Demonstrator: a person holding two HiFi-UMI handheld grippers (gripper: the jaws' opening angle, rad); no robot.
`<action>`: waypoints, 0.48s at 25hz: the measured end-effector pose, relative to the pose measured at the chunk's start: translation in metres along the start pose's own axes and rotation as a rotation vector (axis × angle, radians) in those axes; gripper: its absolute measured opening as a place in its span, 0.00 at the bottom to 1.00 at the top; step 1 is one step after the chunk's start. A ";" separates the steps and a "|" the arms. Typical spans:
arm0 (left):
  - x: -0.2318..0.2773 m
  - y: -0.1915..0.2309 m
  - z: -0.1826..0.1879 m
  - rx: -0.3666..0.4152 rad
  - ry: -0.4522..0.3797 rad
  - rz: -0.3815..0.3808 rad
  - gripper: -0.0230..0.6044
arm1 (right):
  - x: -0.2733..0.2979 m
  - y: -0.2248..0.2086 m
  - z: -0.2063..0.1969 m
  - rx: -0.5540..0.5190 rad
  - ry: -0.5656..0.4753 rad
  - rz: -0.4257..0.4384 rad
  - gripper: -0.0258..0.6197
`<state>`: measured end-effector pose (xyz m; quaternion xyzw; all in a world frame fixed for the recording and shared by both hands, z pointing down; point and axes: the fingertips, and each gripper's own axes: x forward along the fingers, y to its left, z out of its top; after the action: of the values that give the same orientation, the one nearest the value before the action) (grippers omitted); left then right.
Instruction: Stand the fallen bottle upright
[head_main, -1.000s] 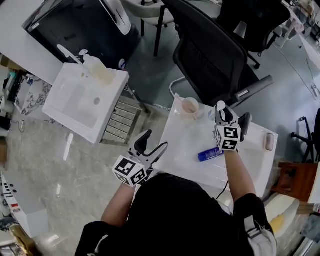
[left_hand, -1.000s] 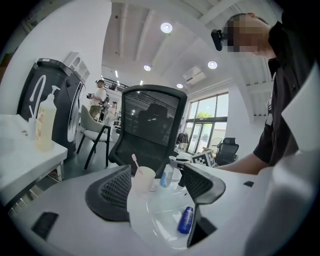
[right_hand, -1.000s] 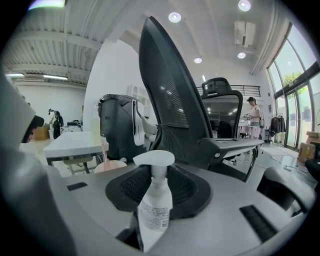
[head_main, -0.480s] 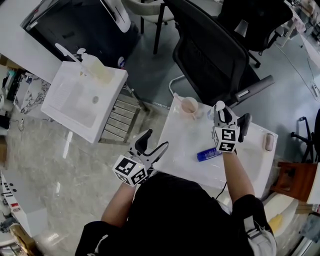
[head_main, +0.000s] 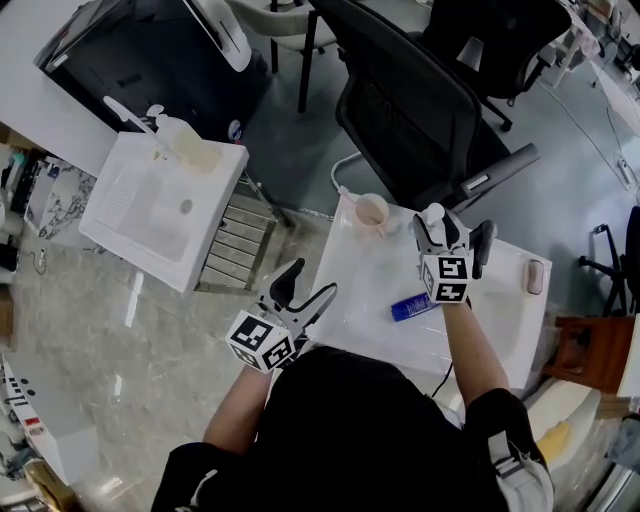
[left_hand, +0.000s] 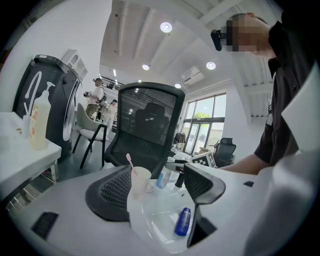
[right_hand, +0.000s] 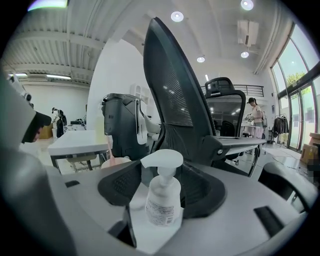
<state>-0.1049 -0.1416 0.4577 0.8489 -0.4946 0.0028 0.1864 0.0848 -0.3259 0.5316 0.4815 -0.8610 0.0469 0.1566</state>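
An open-plan office. Straight ahead of the left hand-held gripper (head_main: 308, 283) stands a black mesh office chair (left_hand: 145, 130). Above it are recessed ceiling lights (left_hand: 166, 27), and to its right tall windows (left_hand: 205, 125) and another swivel chair (left_hand: 225, 150).

In the head view my right gripper (head_main: 452, 230), its jaws opening with the pump bottle (head_main: 433, 212) between them, covers nearly all of that bottle, so only the white pump head shows above it. In the right gripper view the print on the bottle's label is too blurred to read. The near edge of the surface (head_main: 370, 300) is hidden under my own body, and the lettering on the blue bottle (head_main: 410, 308) is too small to make out.
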 end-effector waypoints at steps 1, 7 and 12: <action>0.000 -0.001 0.000 0.001 0.000 -0.003 0.58 | -0.002 0.000 0.000 0.009 0.000 -0.001 0.42; 0.004 -0.005 -0.004 -0.002 0.012 -0.033 0.58 | -0.021 0.007 0.001 0.039 -0.017 -0.018 0.42; 0.017 -0.015 -0.008 -0.003 0.029 -0.095 0.58 | -0.050 0.015 -0.005 0.065 -0.017 -0.023 0.42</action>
<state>-0.0819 -0.1468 0.4636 0.8711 -0.4510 0.0055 0.1944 0.0972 -0.2761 0.5222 0.4966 -0.8548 0.0692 0.1342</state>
